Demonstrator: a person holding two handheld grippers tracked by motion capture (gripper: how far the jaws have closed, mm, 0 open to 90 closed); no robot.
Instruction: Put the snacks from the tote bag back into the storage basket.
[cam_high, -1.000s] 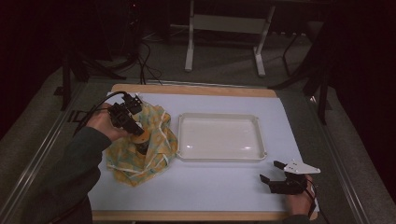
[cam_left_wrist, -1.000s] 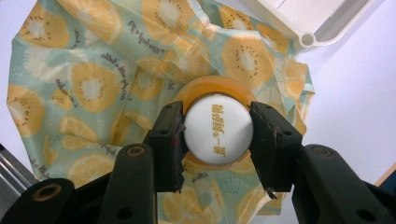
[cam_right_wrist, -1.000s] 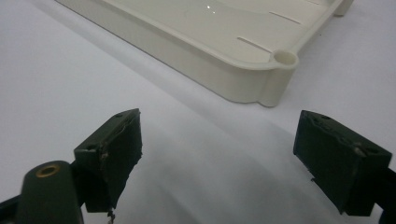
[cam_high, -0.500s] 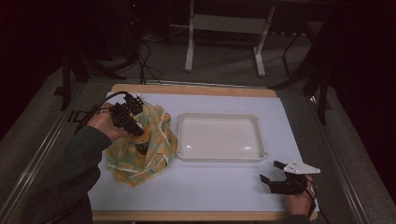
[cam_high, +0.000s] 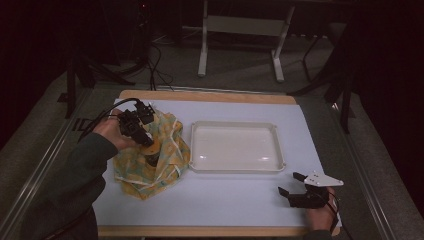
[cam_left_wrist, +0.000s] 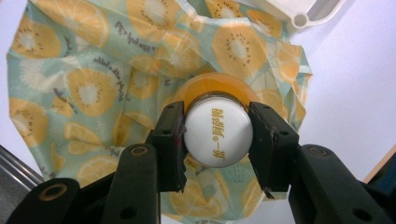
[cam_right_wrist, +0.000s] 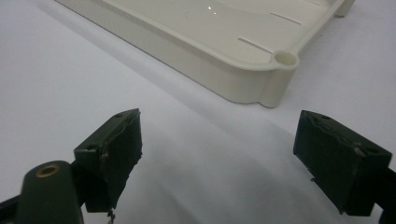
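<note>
we see the left gripper (cam_left_wrist: 218, 135) with its jaws closed on the white cap (cam_left_wrist: 218, 136) of an orange bottle (cam_left_wrist: 215, 86), which stands in the printed fabric bag (cam_high: 150, 160) at the table's left, just beside the empty white tray (cam_high: 235, 147). we judge the cap rigid, smooth and somewhat slippery, so the hold belongs squarely across its sides; the bottle is probably liquid-filled and moderately heavy, while the bag is soft and may cling. the right gripper (cam_right_wrist: 233, 154) rests near the tray's corner, jaws wide apart and empty.
</note>
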